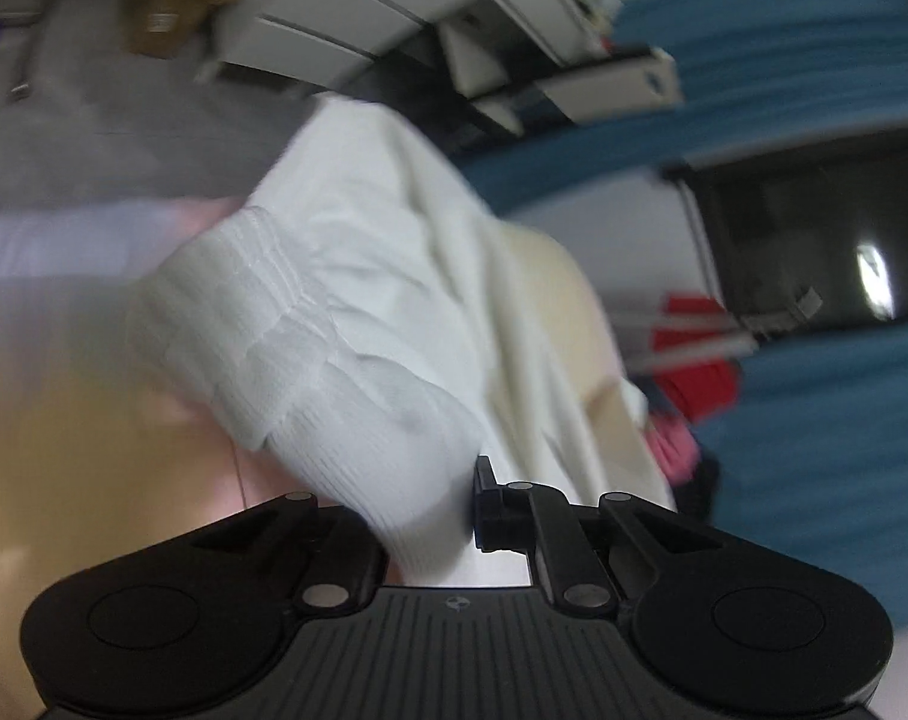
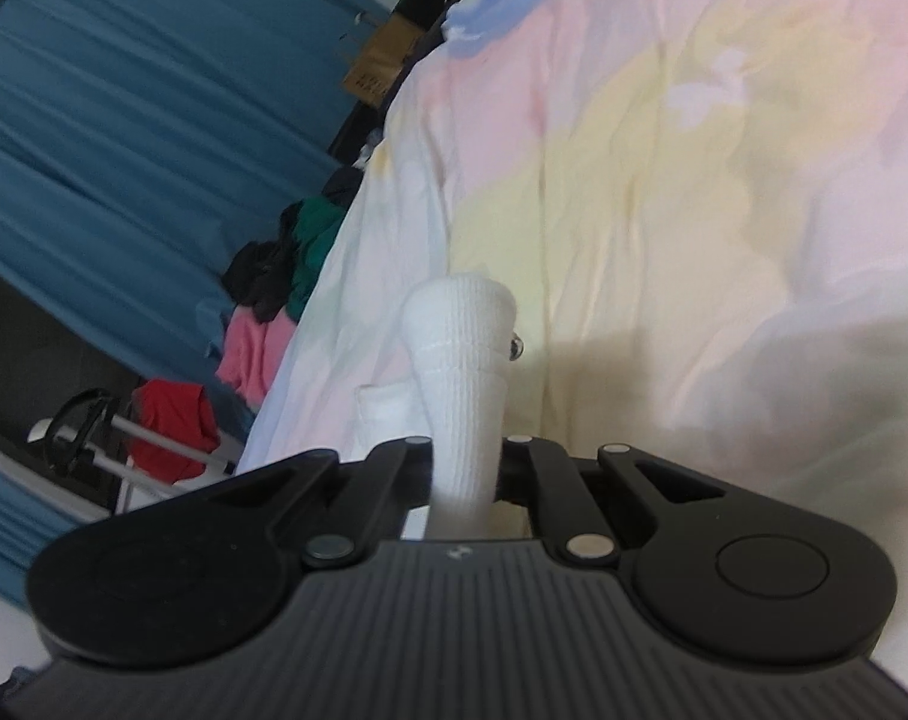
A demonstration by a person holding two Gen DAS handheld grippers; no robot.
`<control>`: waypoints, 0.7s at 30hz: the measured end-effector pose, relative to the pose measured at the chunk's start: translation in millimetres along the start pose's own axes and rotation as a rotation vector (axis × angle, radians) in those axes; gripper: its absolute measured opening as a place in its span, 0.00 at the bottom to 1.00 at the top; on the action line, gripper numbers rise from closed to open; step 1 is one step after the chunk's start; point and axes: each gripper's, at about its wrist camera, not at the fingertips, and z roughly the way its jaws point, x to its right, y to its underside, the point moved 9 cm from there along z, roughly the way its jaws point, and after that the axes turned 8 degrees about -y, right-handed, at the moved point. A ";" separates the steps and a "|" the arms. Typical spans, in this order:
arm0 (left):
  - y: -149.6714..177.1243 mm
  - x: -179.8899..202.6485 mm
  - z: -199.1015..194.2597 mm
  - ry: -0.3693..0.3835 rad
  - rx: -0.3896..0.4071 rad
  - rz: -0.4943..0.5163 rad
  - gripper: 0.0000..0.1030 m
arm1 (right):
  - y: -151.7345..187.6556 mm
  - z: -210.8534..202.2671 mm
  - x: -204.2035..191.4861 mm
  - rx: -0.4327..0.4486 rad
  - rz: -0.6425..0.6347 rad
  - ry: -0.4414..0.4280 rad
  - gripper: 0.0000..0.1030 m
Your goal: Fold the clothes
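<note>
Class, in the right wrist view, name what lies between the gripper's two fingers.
A white ribbed garment, bunched into a narrow roll, runs up between the right gripper fingers; behind it lies the pastel bedsheet.

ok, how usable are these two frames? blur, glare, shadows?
Left wrist view: heavy motion blur on the white garment and background, only the left gripper sharp; a glare spot on the dark screen. Right wrist view: milder blur, the ribbed white cloth in the right gripper readable; soft shadow on the pastel sheet.
</note>
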 end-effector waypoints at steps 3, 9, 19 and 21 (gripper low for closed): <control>-7.2 -5.7 -22.5 0.003 -0.031 0.047 0.07 | -6.3 -20.5 1.4 0.039 0.012 0.018 0.06; -6.7 -47.8 -12.6 -0.142 -0.105 0.116 0.07 | 6.1 -48.3 44.4 -0.008 0.147 0.129 0.06; -2.7 -80.7 -5.0 -0.266 -0.153 0.210 0.20 | 23.1 -46.3 69.6 -0.104 0.121 0.251 0.10; 2.1 -77.1 -14.6 -0.272 -0.159 0.238 0.28 | 20.6 -48.3 63.9 -0.101 0.102 0.247 0.10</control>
